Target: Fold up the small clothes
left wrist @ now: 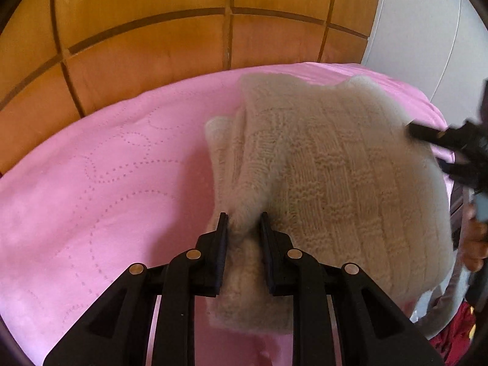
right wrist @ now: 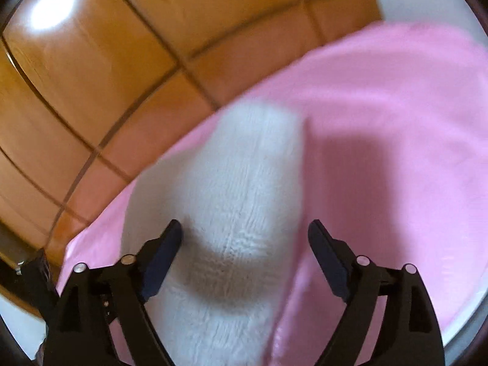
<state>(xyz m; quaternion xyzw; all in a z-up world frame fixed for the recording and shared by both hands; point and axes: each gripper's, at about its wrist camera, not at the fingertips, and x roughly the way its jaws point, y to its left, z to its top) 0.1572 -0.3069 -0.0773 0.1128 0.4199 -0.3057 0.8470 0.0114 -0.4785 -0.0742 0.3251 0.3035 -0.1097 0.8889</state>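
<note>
A cream knitted garment point(left wrist: 335, 170) lies bunched on the pink quilted cover point(left wrist: 91, 183). My left gripper point(left wrist: 244, 222) is shut on a fold of the knit at its near edge. My right gripper point(right wrist: 244, 231) is open, with its jaws wide apart on either side of the garment point(right wrist: 244, 198), which rises between them without being pinched. The right gripper also shows in the left wrist view point(left wrist: 427, 140) at the garment's right edge. The right wrist view is blurred.
A wooden panelled headboard point(left wrist: 183, 30) stands behind the pink cover. A white wall point(left wrist: 427, 30) is at the far right. A person's hand point(left wrist: 474, 241) and red cloth point(left wrist: 457, 329) show at the right edge.
</note>
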